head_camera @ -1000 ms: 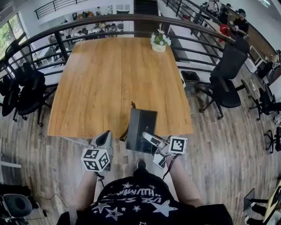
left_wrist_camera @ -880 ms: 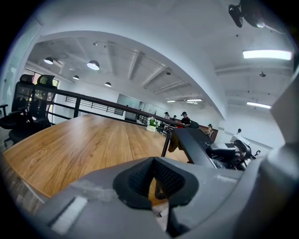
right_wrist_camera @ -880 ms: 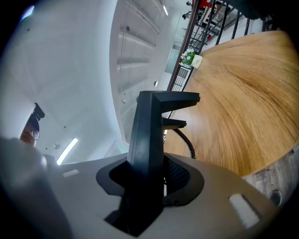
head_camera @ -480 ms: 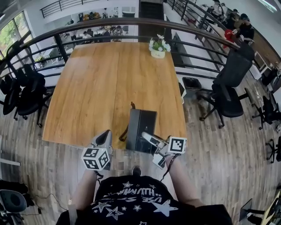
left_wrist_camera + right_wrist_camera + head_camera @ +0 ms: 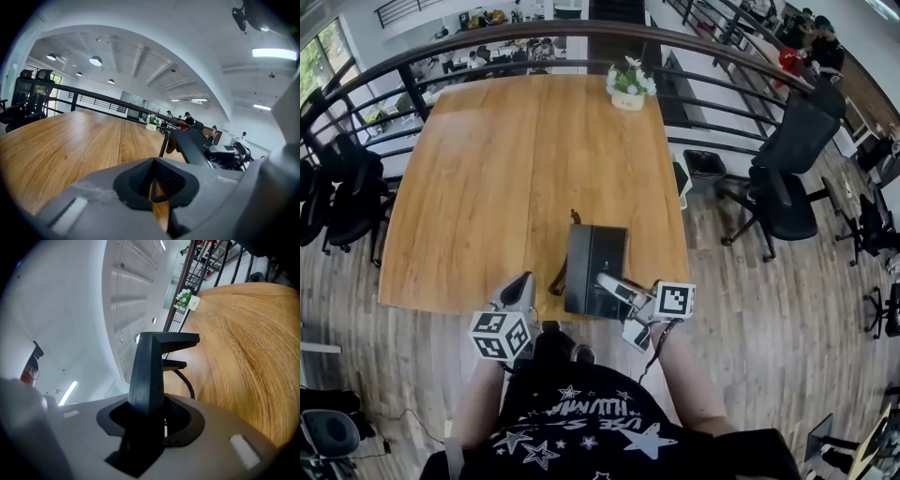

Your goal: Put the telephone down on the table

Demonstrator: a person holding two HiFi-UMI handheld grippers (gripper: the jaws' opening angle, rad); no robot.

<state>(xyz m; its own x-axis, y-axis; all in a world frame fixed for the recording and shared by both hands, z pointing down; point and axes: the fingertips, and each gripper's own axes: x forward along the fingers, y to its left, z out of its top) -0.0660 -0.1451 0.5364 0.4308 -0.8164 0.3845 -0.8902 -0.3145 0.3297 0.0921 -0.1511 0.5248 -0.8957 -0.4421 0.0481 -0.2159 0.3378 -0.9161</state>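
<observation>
The left gripper (image 5: 521, 287), its 2 jaws pressed together on nothing, hovers over the near edge of the light brown wooden desk (image 5: 478, 178). Just right of it, the black box-shaped telephone (image 5: 595, 262) sits over that same edge, with its coiled black cord (image 5: 559, 279) dangling at its left side. The right gripper (image 5: 615, 287) pinches the telephone's near end. A white pot of flowers (image 5: 627, 92) stands at the desk's far edge.

Black T-shirt (image 5: 591, 427) with white stars and lettering; grey left gripper (image 5: 521, 281) and right gripper (image 5: 607, 281) bear black-and-white marker cubes (image 5: 501, 336).
</observation>
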